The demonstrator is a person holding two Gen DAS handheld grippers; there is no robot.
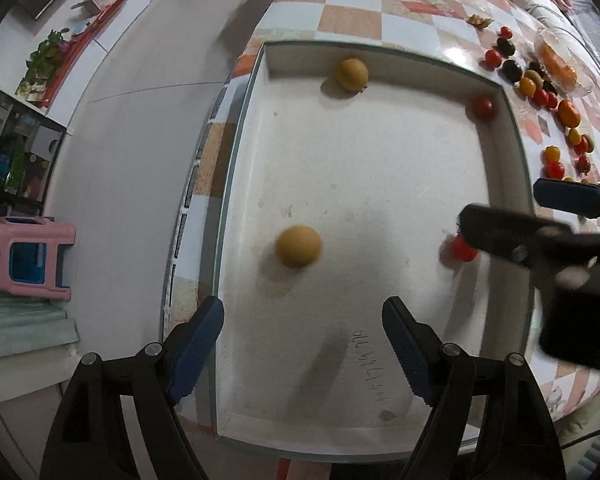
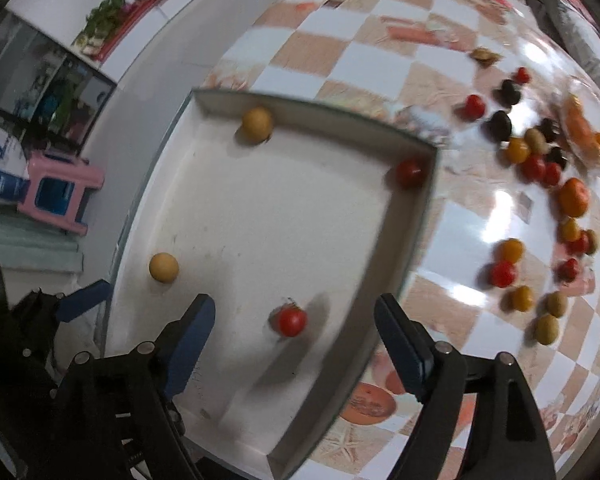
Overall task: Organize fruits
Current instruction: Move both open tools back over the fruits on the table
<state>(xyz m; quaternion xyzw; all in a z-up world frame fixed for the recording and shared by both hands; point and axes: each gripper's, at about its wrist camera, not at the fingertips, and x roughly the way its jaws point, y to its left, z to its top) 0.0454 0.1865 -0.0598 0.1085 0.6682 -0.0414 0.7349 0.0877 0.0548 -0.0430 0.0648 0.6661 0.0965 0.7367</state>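
Note:
A white shallow box (image 1: 504, 184) (image 2: 416, 216) sits on the checkered table. Inside lie two tan round fruits (image 1: 299, 246) (image 1: 352, 74), a red tomato in the far right corner (image 1: 481, 106) (image 2: 409, 171), and a red tomato (image 2: 291, 320) (image 1: 462, 249) near the right wall. My left gripper (image 1: 303, 354) is open and empty over the box's near end. My right gripper (image 2: 294, 344) is open, just above the near red tomato, not touching it; it shows in the left wrist view (image 1: 500, 216) reaching in from the right.
Many loose fruits lie on the table to the right of the box: red tomatoes (image 2: 502, 274), yellow ones (image 2: 511, 250), dark ones (image 2: 500, 124), an orange (image 2: 574, 197). A clear bowl (image 1: 560, 62) stands at far right. A pink stool (image 1: 32, 256) is on the floor at left.

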